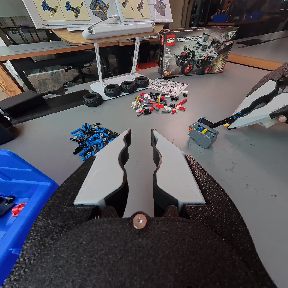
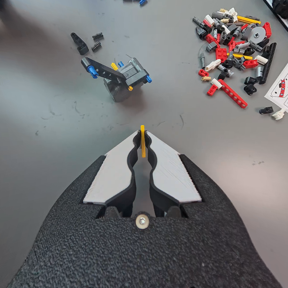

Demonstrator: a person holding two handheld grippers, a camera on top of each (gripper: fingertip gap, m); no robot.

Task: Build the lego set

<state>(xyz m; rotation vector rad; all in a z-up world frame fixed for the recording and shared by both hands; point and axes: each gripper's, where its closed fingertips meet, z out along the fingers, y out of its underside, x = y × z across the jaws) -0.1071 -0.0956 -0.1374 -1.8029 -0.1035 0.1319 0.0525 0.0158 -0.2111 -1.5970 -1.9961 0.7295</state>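
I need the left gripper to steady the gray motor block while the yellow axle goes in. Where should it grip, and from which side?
Probably the motor block by its flat gray sides low down, coming from the left gripper's open side, opposite the black beam that sticks out toward the right gripper.

Even indoor light, soft shadows, fisheye-warped edges

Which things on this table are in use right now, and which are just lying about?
In use: yellow axle in the right gripper; grey motor assembly.

Lying about: four tires, set box, sticker sheet, blue bin.
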